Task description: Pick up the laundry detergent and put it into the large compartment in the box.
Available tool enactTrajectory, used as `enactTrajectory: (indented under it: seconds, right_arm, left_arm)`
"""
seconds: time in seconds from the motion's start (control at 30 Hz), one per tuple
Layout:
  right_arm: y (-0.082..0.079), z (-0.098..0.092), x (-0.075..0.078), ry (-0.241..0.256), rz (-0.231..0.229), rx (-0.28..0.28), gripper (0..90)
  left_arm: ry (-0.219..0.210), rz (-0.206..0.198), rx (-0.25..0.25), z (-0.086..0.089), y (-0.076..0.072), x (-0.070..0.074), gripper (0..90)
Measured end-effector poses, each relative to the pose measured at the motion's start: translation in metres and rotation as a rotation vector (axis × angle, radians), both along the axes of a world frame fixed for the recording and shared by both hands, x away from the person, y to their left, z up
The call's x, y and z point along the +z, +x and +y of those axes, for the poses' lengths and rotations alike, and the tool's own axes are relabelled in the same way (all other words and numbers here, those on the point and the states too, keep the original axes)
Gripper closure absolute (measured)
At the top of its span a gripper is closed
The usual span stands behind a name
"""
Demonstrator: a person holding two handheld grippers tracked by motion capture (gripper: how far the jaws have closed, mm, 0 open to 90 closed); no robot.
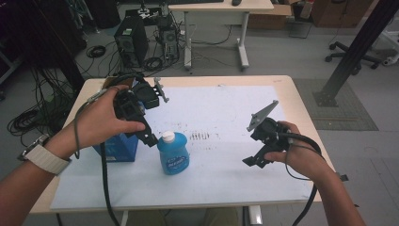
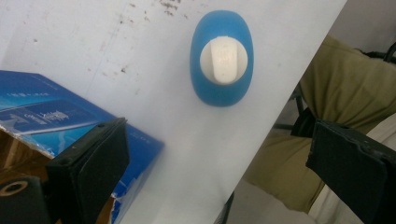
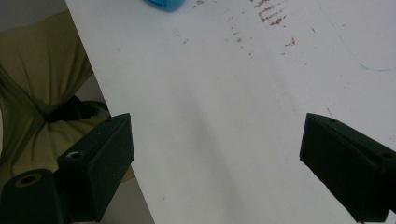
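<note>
A blue bottle (image 1: 172, 155) with a white cap stands upright near the middle of the white sheet (image 1: 226, 113). From above, the left gripper view shows the bottle (image 2: 222, 57) ahead of the open jaws, apart from them. My left gripper (image 1: 148, 137) hovers just left of the bottle cap, open and holding nothing. A blue box (image 1: 117, 147) lies under the left hand; the same box (image 2: 60, 116) sits beside the left jaw. My right gripper (image 1: 252, 161) is held open above the sheet at the right, with bare sheet (image 3: 224, 102) between its jaws.
The table (image 1: 301, 101) carries the white sheet, which has dark smudges (image 1: 200, 136) near its middle. Cables trail from both grippers over the front edge. On the floor behind stand a computer tower (image 1: 131, 43), a desk (image 1: 221, 28) and a black post (image 1: 350, 54).
</note>
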State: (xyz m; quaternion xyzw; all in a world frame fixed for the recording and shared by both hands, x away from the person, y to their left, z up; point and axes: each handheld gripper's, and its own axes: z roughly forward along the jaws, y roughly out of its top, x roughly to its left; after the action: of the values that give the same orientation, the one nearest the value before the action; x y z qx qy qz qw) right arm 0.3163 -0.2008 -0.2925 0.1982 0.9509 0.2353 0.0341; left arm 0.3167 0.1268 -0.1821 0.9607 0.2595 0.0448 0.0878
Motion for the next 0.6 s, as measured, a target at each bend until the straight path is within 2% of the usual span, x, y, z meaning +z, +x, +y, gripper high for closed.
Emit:
enactTrajectory:
  seconds: [0.17,0.23,0.6]
  right_arm:
    - [0.0001,0.0,-0.0002,-0.002,-0.001,-0.001,9.9]
    - [0.0001,-0.0003,-0.0003,-0.002,0.0,-0.004,9.9]
    - [0.0008,-0.0004,-0.0012,-0.006,-0.002,-0.007,9.9]
  left_arm:
    - [-0.009,-0.007,0.018,-0.001,0.0005,0.0012,6.0]
    - [-0.038,0.003,0.029,-0.001,0.0012,0.0019,6.0]
    - [-0.018,-0.004,0.063,-0.0072,0.0036,-0.0012,6.9]
